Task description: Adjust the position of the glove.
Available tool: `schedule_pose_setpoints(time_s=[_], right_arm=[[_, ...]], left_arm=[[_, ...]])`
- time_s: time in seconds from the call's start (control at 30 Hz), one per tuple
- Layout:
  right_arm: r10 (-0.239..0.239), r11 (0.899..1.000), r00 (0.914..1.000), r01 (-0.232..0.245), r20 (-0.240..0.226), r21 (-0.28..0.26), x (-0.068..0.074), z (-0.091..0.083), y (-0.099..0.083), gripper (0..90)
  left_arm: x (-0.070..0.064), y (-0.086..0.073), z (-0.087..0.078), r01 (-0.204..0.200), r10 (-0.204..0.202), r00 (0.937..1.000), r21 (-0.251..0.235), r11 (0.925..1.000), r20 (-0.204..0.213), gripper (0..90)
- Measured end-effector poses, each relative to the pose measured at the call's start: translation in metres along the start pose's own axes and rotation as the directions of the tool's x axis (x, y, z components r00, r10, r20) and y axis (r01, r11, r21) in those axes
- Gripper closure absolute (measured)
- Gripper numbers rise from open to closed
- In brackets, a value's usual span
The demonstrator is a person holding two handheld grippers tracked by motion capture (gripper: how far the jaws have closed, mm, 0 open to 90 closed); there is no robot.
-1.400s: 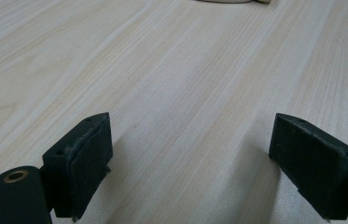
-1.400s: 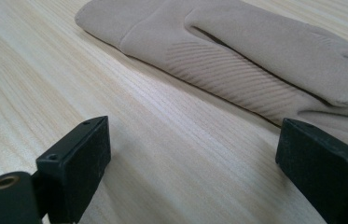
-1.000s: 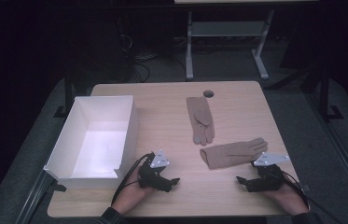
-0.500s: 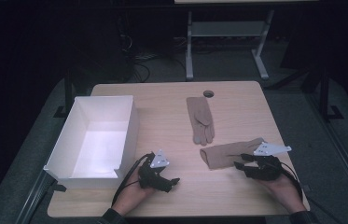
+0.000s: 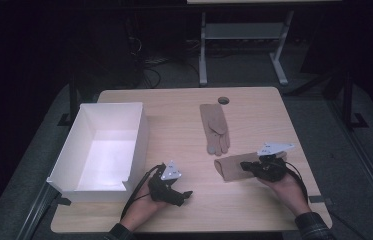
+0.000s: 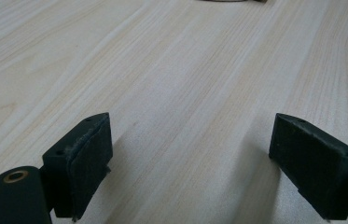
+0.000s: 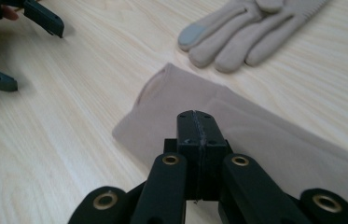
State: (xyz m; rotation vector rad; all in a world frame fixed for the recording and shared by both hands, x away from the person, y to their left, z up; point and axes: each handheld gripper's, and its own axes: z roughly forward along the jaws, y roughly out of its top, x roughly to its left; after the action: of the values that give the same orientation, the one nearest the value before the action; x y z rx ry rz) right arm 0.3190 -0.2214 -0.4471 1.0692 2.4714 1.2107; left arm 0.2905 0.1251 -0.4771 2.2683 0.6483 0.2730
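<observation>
Two tan gloves lie on the wooden table (image 5: 174, 125). One glove (image 5: 215, 127) (image 7: 251, 32) lies flat at mid-table, fingers toward me. The other glove (image 5: 229, 169) (image 7: 265, 140) lies crosswise at the front right, its cuff end pointing left. My right gripper (image 5: 245, 165) (image 7: 195, 116) hovers over that nearer glove with its jaws pressed together and no fabric visible between them. My left gripper (image 5: 186, 196) (image 6: 190, 158) rests low over bare wood at the front centre, jaws wide apart and nothing between them. It also appears far off in the right gripper view (image 7: 24, 49).
A large white open box (image 5: 141, 132) stands at the table's left, nothing visible inside it. A small round cable hole (image 5: 223, 100) sits near the far edge. A metal stand (image 5: 203, 55) and cables lie on the dark floor beyond.
My right gripper has moved forward and to the left, from beside the nearer glove's right end to above its middle. The left gripper has stayed put.
</observation>
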Motion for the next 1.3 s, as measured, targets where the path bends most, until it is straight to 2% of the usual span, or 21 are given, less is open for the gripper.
schedule_pose_setpoints(time_s=[0.13,0.27,0.53,0.8,1.03,1.3], right_arm=[[-0.025,1.0,0.9996,0.025,-0.015,0.0,0.003,0.014,0.013,89.9],[-0.03,1.0,0.9992,0.03,-0.025,-0.008,0.005,0.025,0.022,90.0],[-0.043,0.999,0.9981,0.044,-0.043,0.009,0.003,0.046,0.033,90.0],[-0.047,0.996,0.9984,0.05,-0.032,0.08,0.001,0.07,0.029,90.0],[-0.05,0.995,0.9971,0.055,-0.057,0.083,0.004,0.068,0.027,90.0],[-0.083,0.99,0.9911,0.094,-0.105,0.107,0.013,0.06,0.021,90.0]], left_arm=[[0.0,0.0,0.0,0.0,0.0,1.0,0.0,1.0,0.0,12.7],[0.0,0.0,0.0,0.0,0.0,1.0,0.0,1.0,-0.001,12.7],[0.0,0.0,0.0,0.0,0.0,1.0,0.004,1.0,0.0,12.7],[0.0,0.0,0.0,0.0,0.0,1.0,0.004,1.0,0.0,12.7],[0.0,0.0,0.0,0.0,0.0,1.0,0.004,1.0,-0.001,12.7],[0.0,0.0,0.0,-0.001,0.001,1.0,0.004,1.0,-0.001,12.7]])
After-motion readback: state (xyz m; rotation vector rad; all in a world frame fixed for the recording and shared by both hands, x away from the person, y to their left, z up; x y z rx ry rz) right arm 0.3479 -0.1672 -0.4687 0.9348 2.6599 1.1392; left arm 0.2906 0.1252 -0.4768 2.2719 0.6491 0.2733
